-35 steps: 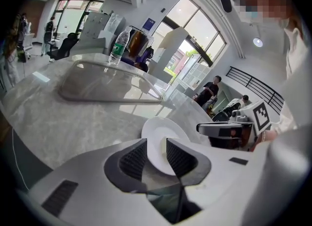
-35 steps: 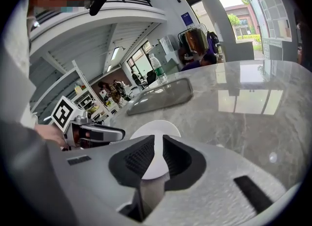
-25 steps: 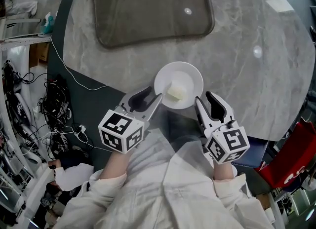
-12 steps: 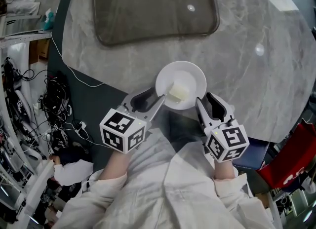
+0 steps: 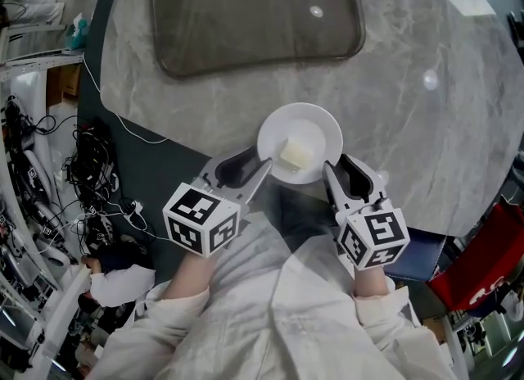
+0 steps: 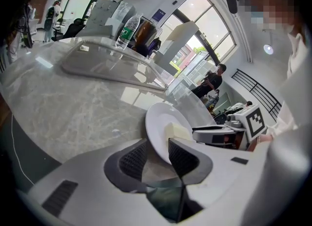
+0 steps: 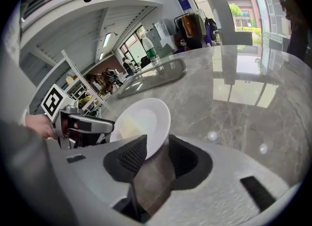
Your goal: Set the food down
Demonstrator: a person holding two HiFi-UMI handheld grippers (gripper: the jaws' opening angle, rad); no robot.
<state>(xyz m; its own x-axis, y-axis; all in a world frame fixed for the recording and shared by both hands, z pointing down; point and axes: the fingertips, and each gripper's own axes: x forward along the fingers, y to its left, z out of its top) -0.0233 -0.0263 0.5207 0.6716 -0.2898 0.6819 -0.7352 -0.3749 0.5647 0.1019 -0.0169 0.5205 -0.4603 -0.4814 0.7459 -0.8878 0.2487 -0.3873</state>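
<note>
On plate (image 5: 324,128): left claw (image 5: 262,165), right claw (image 5: 330,171).

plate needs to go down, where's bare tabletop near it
Bare marble table lies just beyond the plate, up to the tray, and widely right of the tray. Crowding is only at the plate, gripped by left gripper and right gripper.

Grey tray (image 5: 255,14) on marble table (image 5: 413,128)
</note>
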